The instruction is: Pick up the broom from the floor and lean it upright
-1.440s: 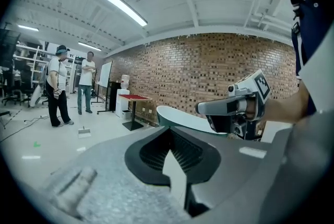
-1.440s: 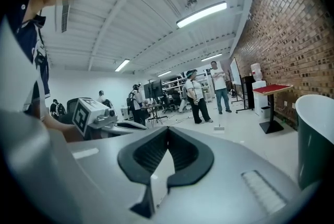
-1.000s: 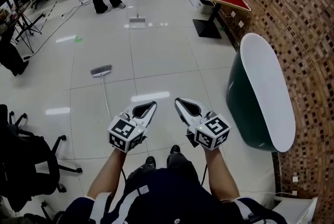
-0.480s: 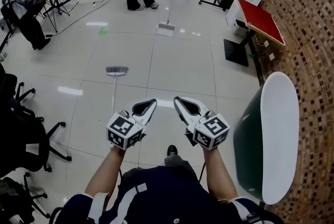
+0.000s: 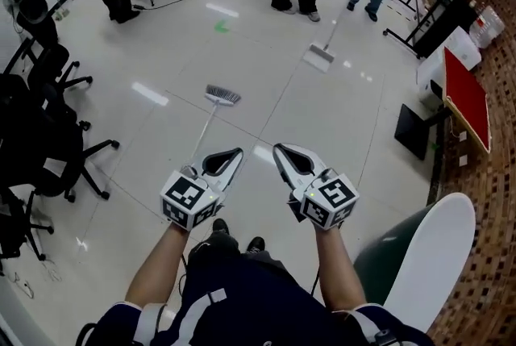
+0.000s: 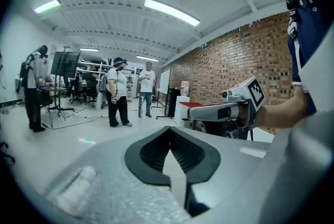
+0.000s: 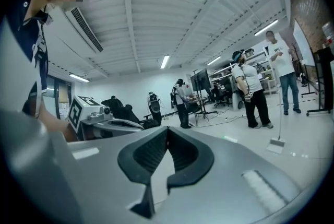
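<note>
The broom (image 5: 221, 95) lies flat on the pale tiled floor ahead of me, grey bristle head farthest away, thin white handle running back toward me. The near end of the handle is hidden behind my left gripper (image 5: 236, 152). That gripper is shut and holds nothing, hovering above the handle well off the floor. My right gripper (image 5: 278, 148) is beside it, also shut and empty. Neither gripper view shows the broom. In the left gripper view the jaws (image 6: 168, 131) meet with nothing between them, and the same goes for the right gripper view (image 7: 167, 130).
Black office chairs (image 5: 48, 135) stand at the left. A dark green tub with a white top (image 5: 419, 264) is close at my lower right, by the brick wall. A red table (image 5: 463, 94) is at the right. Several people stand at the far end, one with a floor sweeper (image 5: 320, 56).
The view has swung to the left: the green tub slid to the lower right and the chairs came in at the left. Both grippers stay shut and side by side.
</note>
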Demonstrator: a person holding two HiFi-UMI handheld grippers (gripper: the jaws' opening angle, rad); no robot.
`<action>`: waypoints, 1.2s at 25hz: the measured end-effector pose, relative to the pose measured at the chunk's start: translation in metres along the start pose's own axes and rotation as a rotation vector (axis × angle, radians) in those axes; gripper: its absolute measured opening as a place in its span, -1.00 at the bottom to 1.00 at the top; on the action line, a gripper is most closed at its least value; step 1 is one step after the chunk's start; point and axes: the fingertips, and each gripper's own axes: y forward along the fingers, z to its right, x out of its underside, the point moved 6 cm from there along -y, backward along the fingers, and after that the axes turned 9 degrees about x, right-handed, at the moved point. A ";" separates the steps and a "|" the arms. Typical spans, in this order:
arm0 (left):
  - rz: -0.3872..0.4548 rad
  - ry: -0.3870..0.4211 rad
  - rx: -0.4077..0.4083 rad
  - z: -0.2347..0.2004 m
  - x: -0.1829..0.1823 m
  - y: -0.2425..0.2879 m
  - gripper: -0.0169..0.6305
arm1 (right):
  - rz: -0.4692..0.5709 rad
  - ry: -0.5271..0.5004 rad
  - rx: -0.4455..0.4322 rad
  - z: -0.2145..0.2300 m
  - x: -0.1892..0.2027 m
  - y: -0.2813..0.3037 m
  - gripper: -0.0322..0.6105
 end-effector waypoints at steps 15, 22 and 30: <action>0.116 -0.159 -0.460 -0.139 0.033 -0.107 -0.95 | -0.139 -0.195 -0.475 -0.078 -0.029 0.213 -0.89; 0.155 -0.293 -0.782 -0.160 0.069 -0.160 -0.95 | -0.242 -0.321 -0.842 -0.128 -0.009 0.297 -0.84; 0.163 -0.497 -1.216 -0.149 0.141 -0.191 -0.95 | -0.393 -0.523 -1.334 -0.179 0.076 0.350 -0.79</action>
